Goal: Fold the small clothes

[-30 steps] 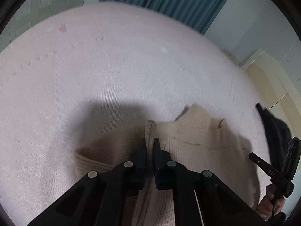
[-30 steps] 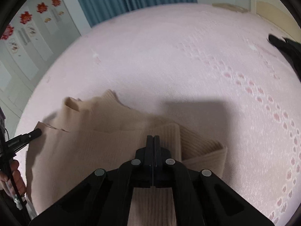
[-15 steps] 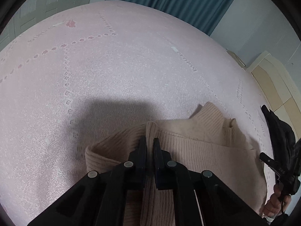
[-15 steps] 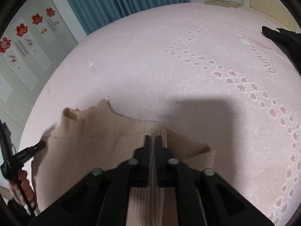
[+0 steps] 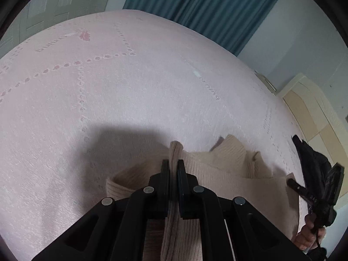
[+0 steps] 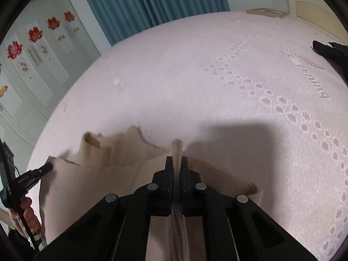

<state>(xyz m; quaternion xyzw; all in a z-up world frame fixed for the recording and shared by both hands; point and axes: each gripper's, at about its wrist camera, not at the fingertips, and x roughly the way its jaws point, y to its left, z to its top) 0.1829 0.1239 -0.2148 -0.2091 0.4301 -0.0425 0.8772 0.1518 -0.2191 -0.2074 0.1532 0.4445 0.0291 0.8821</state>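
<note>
Our left gripper [image 5: 173, 165] pinches a ridge of the beige knit top [image 5: 235, 187] at lower centre; our right gripper [image 6: 178, 163] pinches another fold above the pink bedspread [image 6: 195, 82].

your beige ribbed knit sweater [image 5: 228, 180] lies spread on the pink bed cover, its collar bunched up at the far edge, a fold of its ribbed fabric pinched upright at each side.

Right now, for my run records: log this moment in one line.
left gripper: shut on beige sweater | right gripper: shut on beige sweater | surface: pink mattress
</note>
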